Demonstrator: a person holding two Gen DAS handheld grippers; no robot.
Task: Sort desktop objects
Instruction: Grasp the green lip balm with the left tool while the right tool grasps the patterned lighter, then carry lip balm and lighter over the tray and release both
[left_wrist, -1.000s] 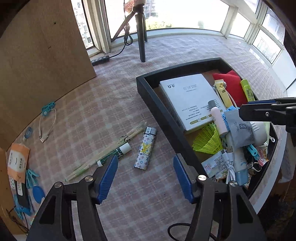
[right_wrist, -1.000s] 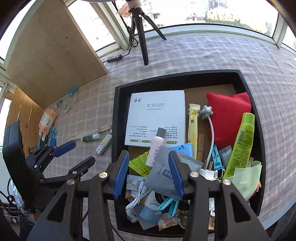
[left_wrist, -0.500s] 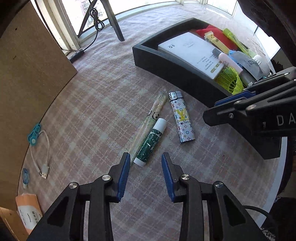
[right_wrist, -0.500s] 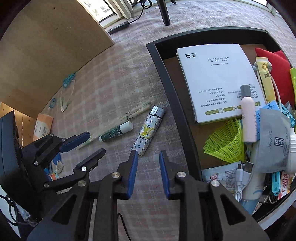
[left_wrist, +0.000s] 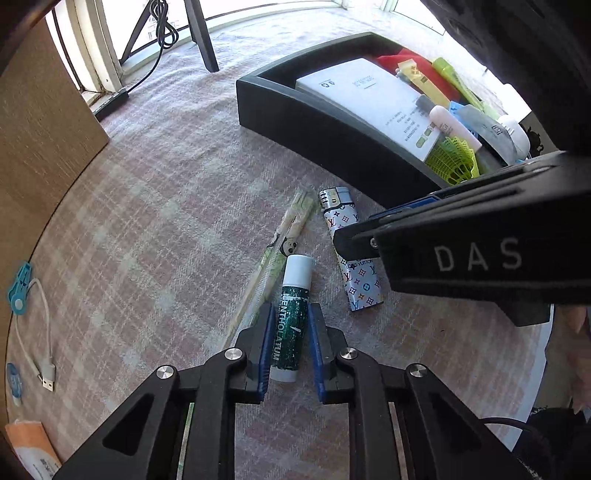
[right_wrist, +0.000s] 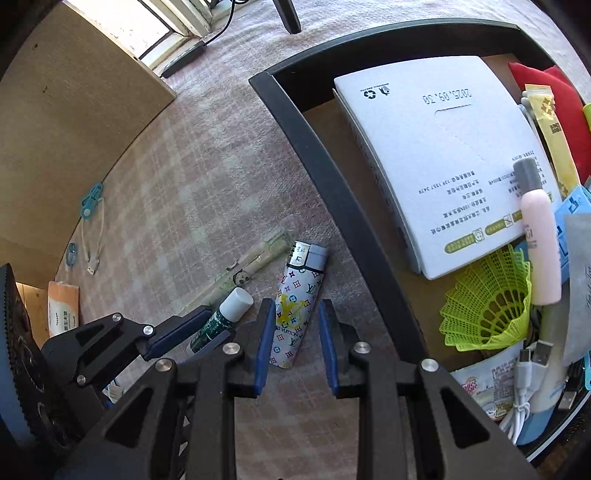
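Observation:
A green Mentholatum lip balm (left_wrist: 295, 288) with a white cap lies on the checked cloth, and my left gripper (left_wrist: 290, 310) points down over it. Its jaws are closing and the blue pads (left_wrist: 266, 332) touch both sides of the tube. Just right of it lies a white patterned lighter (right_wrist: 299, 284). My right gripper (right_wrist: 297, 306) straddles the lighter's lower half, with a thin gap at the right pad (right_wrist: 327, 347). The right wrist view shows the left gripper (right_wrist: 216, 325) on the lip balm (right_wrist: 229, 308). The left wrist view shows the right gripper (left_wrist: 356, 230) over the lighter (left_wrist: 341, 218).
A black tray (right_wrist: 332, 184) on the right holds a white box (right_wrist: 436, 147), a pink bottle, a yellow-green shuttlecock and several small items. Wrapped chopsticks (left_wrist: 284, 236) lie left of the lip balm. A white cable (left_wrist: 37, 325), an orange packet and a wooden board (left_wrist: 37, 129) are at the left.
Both grippers came down from over the tray area to the cloth and narrowed their jaws. The left one now encloses the lip balm and the right one straddles the lighter.

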